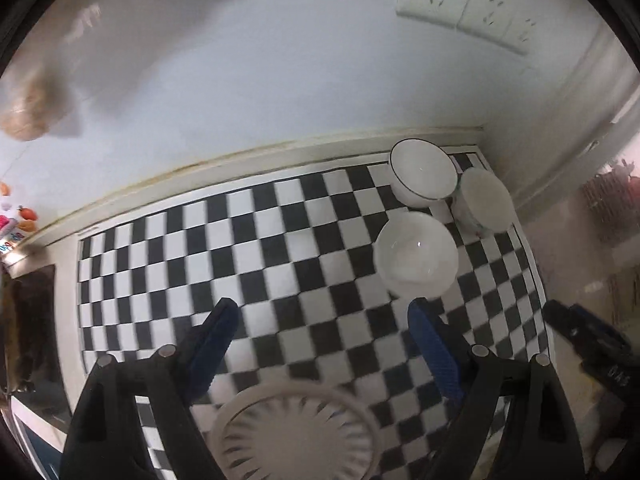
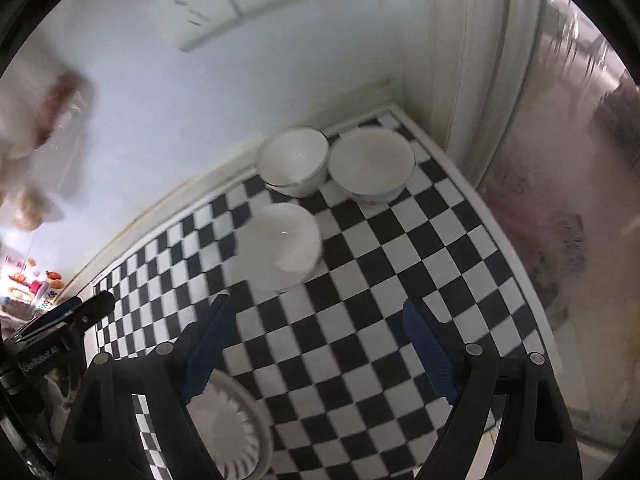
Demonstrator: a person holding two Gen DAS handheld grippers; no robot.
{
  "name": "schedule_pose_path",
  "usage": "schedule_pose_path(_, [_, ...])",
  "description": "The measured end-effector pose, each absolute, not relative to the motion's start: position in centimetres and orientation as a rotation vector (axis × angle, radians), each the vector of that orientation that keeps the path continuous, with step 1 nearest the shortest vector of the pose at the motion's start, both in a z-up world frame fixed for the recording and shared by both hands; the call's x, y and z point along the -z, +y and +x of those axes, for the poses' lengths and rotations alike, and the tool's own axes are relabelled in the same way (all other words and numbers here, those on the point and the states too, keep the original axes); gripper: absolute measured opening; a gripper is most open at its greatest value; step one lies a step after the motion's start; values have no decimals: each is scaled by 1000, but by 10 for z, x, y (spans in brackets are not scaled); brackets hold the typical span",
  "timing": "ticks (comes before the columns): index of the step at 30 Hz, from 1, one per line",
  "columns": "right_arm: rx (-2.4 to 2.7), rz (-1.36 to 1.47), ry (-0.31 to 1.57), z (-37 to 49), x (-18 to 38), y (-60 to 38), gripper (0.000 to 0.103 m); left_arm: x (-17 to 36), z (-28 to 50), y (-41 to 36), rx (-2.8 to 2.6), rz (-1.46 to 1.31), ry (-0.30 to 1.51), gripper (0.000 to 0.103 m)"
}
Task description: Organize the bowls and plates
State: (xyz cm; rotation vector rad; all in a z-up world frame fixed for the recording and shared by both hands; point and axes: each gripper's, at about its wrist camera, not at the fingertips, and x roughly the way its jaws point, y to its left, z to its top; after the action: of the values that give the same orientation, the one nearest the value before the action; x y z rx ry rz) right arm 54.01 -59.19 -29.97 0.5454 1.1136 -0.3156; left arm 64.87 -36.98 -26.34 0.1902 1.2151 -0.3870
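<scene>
White ribbed round plate [image 1: 296, 432] lying near; three white ceramic bowls [image 2: 280, 246] far right on checkered desk [image 2: 360, 320]. Approach step: left claw [image 1: 320, 320] and right claw [image 2: 316, 316] both hanging apart, empty. Next: picking target, closing on rim.

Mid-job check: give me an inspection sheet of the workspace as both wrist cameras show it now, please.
Surface: black-and-white checkered mat on a pale counter, run into a wall corner.
Job's things: white bowl with a dark rim line, white bowl with a small printed pattern beside it, plain white bowl in front of them; white fluted plate at the near edge.
Clutter: nothing seen on the mat.
Grippers: left claw open and empty above the plate; right claw open and empty, short of the plain bowl.
Cables: nothing seen.
Surroundings: white wall socket strip; blurred colourful items far left.
</scene>
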Motion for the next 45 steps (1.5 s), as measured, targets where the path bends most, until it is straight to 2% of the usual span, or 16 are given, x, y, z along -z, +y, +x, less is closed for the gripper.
schedule_pose_path(2, [296,547,1159,556,321,-608,88,282,665,-392,379,183,1254,86])
schedule_pose_path(5, [242,570,1222,582,358,-631,88,310,685,-416,367,187,1307,78])
schedule_pose_path(7, [195,610,1270,602,386,-643,86,336,697,-429,358,177,1383,62])
schedule_pose_path(8, [178,619,1285,608,394,-646,83,346,701,-433,356,167,1412,58])
schedule_pose_path(12, [104,619,1350,640,430,-647,74,383,712,-448,344,144,1485,56])
schedule_pose_path(15, [69,622,1381,655,448,-645,58,402,717,-459,361,140,1518,53])
schedule_pose_path(16, [60,627,1389,659,453,-644,54,409,718,-462,363,137,1529,39])
schedule_pose_path(18, [46,635,1401,665,462,-643,38,421,721,-467,382,118,1560,25])
schedule_pose_path(19, [46,635,1409,667,466,-642,32,425,721,-468,391,102,1569,21])
schedule_pose_path(21, [21,649,1417,671,470,-638,13,425,720,-470,398,109,1554,21])
schedule_pose_path(25, [37,550,1424,675,465,-626,9,421,716,-474,389,121,1544,20])
schedule_pose_path(27, [8,554,1481,673,466,-623,9,418,712,-473,383,120,1545,20])
schedule_pose_path(31, [-5,555,1482,658,457,-618,9,406,694,-473,394,129,1545,20])
schedule_pose_path(45, [14,570,1538,536,425,-617,9,393,579,-485,493,226,1594,20])
